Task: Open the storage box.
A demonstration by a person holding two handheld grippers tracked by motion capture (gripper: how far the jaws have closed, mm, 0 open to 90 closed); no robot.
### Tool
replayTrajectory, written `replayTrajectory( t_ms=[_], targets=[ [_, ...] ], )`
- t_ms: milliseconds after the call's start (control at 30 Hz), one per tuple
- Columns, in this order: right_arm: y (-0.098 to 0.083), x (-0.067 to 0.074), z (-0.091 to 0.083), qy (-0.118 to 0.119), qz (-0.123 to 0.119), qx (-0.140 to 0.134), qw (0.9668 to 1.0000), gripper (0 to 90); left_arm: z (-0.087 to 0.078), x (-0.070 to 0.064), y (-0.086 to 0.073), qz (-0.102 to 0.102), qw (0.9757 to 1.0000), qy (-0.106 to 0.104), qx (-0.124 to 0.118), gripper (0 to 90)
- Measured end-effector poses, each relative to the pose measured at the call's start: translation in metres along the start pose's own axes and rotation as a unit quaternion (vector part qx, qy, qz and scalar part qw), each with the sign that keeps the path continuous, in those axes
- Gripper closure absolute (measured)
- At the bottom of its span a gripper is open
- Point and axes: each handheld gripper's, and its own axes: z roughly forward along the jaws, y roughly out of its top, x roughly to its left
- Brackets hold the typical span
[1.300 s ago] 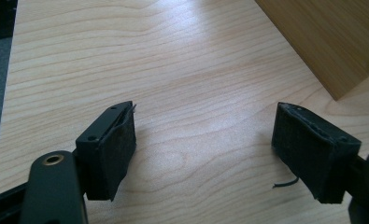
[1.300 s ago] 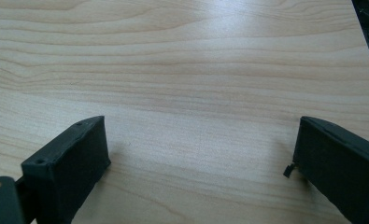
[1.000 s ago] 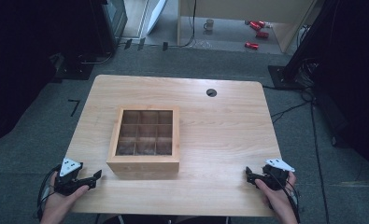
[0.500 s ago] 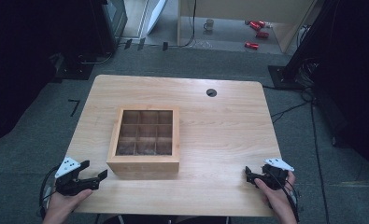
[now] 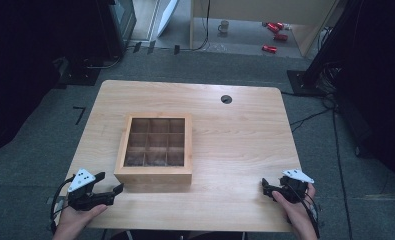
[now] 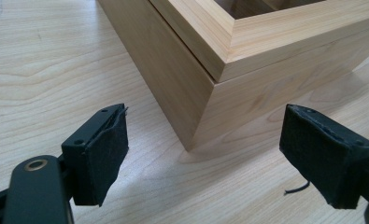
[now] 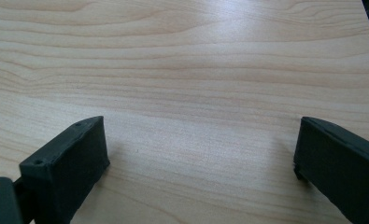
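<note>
A wooden compartment box [image 5: 155, 150] with a glass-paned lid sits on the light wooden bench [image 5: 235, 140], a little left of the middle and close to the near edge; its inside is split into a three-by-three grid of cells. The lid lies shut on the base, with a thin seam running round the corner in the left gripper view.

The left gripper [image 5: 107, 192] is held low at the near left corner of the bench, the person's left hand [image 5: 77, 220] coming in from the bottom edge with the forearm angled slightly inward. Its fingers [image 6: 100, 158] are spread wide apart and grip nothing. They point at the box's near left corner [image 6: 196, 130], which stands between them in the left gripper view, just ahead and not touched.

The right gripper [image 5: 267, 189] rests low near the bench's near right corner, well apart from the box, held by the right hand [image 5: 292, 207] with the wrist rising from the bottom edge. Its fingers [image 7: 67, 168] are likewise spread wide over bare wood, with nothing between them
</note>
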Motion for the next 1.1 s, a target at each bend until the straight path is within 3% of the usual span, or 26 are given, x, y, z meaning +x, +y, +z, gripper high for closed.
replayTrajectory(
  t_ms=[233, 467, 667, 767, 867, 1100],
  targets=[
    [0.002, 0.008, -0.004, 0.000, -0.003, 0.008, 1.0000, 6.7, 0.002, -0.003, 0.001, -0.003, 1.0000, -0.006, -0.005, 23.2],
    [0.010, 0.025, -0.012, 0.012, -0.011, -0.016, 0.9997, 7.0, 0.006, -0.012, 0.001, 0.008, 0.9999, -0.008, -0.009, 32.5],
    [0.020, 0.042, -0.018, 0.025, -0.018, -0.037, 0.9989, 7.0, 0.011, -0.015, 0.001, 0.004, 0.9999, -0.001, -0.013, 40.4],
    [0.029, 0.056, -0.022, 0.038, -0.019, -0.049, 0.9979, 7.0, 0.008, -0.014, 0.002, -0.013, 0.9995, 0.001, -0.031, 48.6],
    [0.036, 0.068, -0.024, 0.049, -0.031, -0.053, 0.9969, 7.1, 0.006, -0.013, 0.002, -0.017, 0.9991, 0.003, -0.038, 55.2],
    [0.047, 0.094, -0.024, 0.074, -0.054, -0.051, 0.9945, 7.1, 0.004, -0.013, 0.002, -0.017, 0.9989, 0.007, -0.043, 58.6]
  ],
)
